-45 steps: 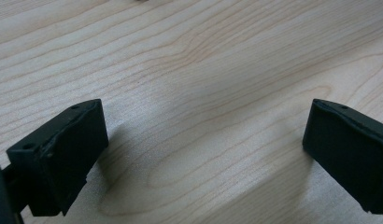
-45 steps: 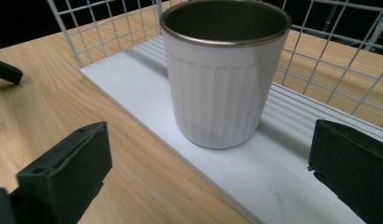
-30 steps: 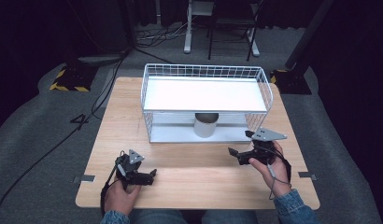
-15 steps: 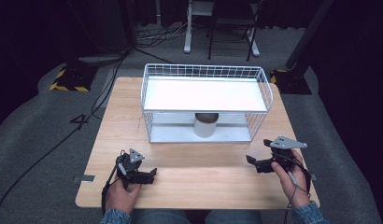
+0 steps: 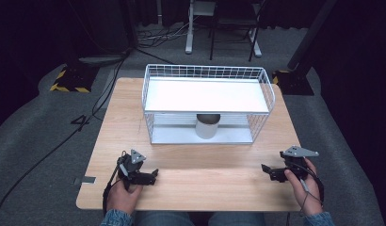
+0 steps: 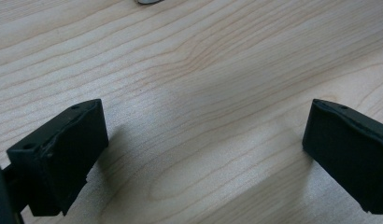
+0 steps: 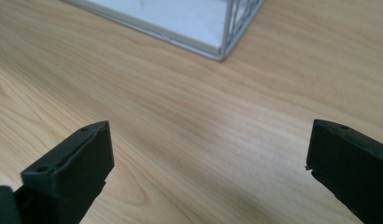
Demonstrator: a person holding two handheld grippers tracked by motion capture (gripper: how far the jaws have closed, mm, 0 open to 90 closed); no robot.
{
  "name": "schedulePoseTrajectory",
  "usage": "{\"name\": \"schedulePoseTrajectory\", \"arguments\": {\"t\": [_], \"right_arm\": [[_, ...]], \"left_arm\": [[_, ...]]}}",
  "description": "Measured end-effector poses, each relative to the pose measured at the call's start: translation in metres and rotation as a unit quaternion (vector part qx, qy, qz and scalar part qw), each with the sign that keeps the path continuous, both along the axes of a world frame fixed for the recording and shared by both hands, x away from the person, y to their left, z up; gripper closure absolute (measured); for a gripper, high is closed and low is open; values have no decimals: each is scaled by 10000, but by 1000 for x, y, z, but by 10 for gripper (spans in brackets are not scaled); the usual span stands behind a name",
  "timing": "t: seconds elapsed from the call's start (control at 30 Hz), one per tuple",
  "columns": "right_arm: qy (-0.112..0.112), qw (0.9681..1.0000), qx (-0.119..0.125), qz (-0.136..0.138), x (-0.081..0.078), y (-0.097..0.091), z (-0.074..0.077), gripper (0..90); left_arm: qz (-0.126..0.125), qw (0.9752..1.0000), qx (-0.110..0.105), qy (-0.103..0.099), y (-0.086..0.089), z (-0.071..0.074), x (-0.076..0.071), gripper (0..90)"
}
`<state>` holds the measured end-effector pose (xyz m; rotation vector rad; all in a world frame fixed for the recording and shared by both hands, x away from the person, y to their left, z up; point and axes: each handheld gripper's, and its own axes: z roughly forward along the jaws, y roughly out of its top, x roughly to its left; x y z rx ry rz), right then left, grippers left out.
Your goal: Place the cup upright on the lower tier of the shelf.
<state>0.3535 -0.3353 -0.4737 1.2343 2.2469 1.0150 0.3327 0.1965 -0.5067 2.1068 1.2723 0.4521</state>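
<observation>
Grey cup (image 5: pixel 207 126) sits under the wire rack's (image 5: pixel 206 71) shelf (both grippers, left (image 5: pixel 148 178) and right (image 5: pixel 269 171), gape wide, empty).

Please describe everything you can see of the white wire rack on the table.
The white wire rack is a two-level frame of thin white wire mesh with a flat white shelf on top and a pale base plate below. It stands upright on the far half of the wooden table, its front open. A grey metal cup stands on its lower level, under the shelf. Neither pair of tongs touches it.
</observation>
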Motion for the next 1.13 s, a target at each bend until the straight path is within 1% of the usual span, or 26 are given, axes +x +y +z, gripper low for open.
{"name": "schedulePoseTrajectory", "arguments": {"t": [0.13, 0.3, 0.37, 0.5, 0.57, 0.63, 0.73, 0.8, 0.9, 1.13], "right_arm": [[120, 9998, -98, -110, 0, -6, -10, 47], [224, 9995, -122, -179, -1, -11, -20, 47], [249, 9993, -155, -211, -1, -13, -22, 47], [295, 9993, -156, -195, -2, -14, -26, 46], [320, 9991, -199, -198, -3, -13, -28, 46], [279, 9991, -246, -202, -3, -13, -29, 39], [248, 9992, -224, -226, -4, -12, -30, 28], [186, 9993, -198, -240, -4, -11, -32, 1], [177, 9993, -204, -247, -6, -10, -33, 1], [153, 9990, -206, -360, -9, -10, -33, 2]], "left_arm": [[0, 10000, -1, -1, 0, 0, 0, 5], [-4, 10000, 3, 0, 0, 0, 0, 5], [3, 10000, 3, 0, 0, 0, 0, 4], [-1, 10000, 4, 1, 0, 0, 0, 5], [0, 10000, -1, 0, 0, 0, 0, 5], [1, 10000, 0, -1, 0, 0, 0, 5], [-3, 10000, 1, 2, 0, 0, 0, 5], [0, 10000, 5, 1, 0, 0, 0, 5], [-2, 10000, 1, 0, 0, 0, 0, 5], [2, 10000, 4, 0, 0, 0, 0, 5]]}}
